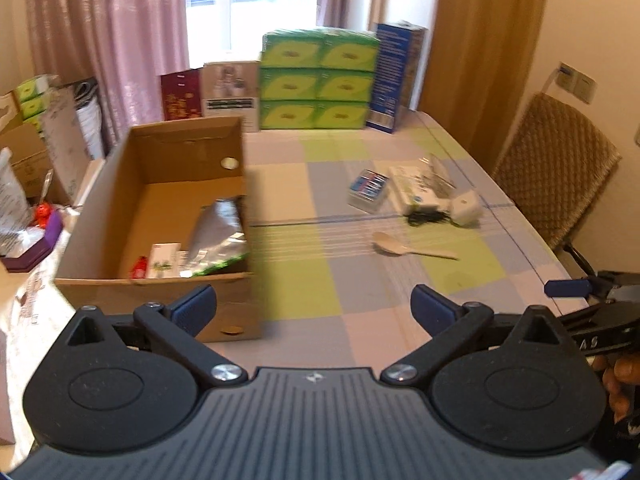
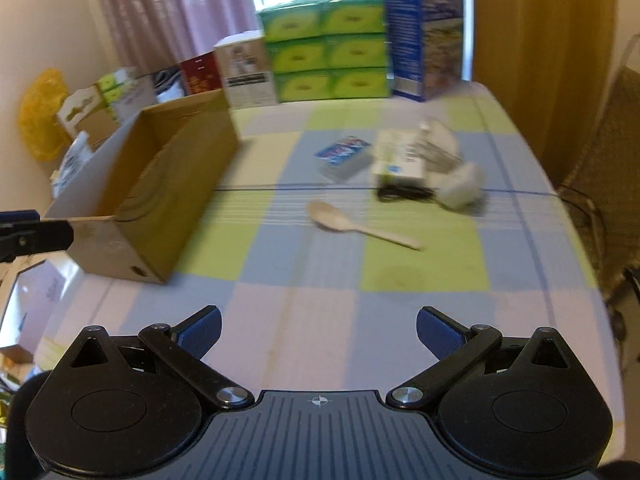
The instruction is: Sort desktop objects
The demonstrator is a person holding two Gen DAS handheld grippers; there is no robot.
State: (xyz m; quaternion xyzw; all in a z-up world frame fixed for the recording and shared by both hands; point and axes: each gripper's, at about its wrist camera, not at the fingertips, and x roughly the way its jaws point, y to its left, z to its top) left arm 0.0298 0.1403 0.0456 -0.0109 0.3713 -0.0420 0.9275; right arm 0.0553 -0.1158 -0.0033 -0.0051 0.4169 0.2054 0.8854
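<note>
Both the left gripper (image 1: 313,308) and right gripper (image 2: 319,330) hover empty, fingers spread. The spoon (image 2: 352,224) lies on the table (image 2: 304,320), well apart from the cardboard box (image 1: 160,204), which probably serves as the collecting bin.

Motion blur smears the white block (image 2: 460,186) and the printing on the blue packet (image 2: 343,152), the cardboard box (image 1: 160,216) wall hides the bases of the items inside, and the frame edge crops the wicker chair (image 2: 612,184).
</note>
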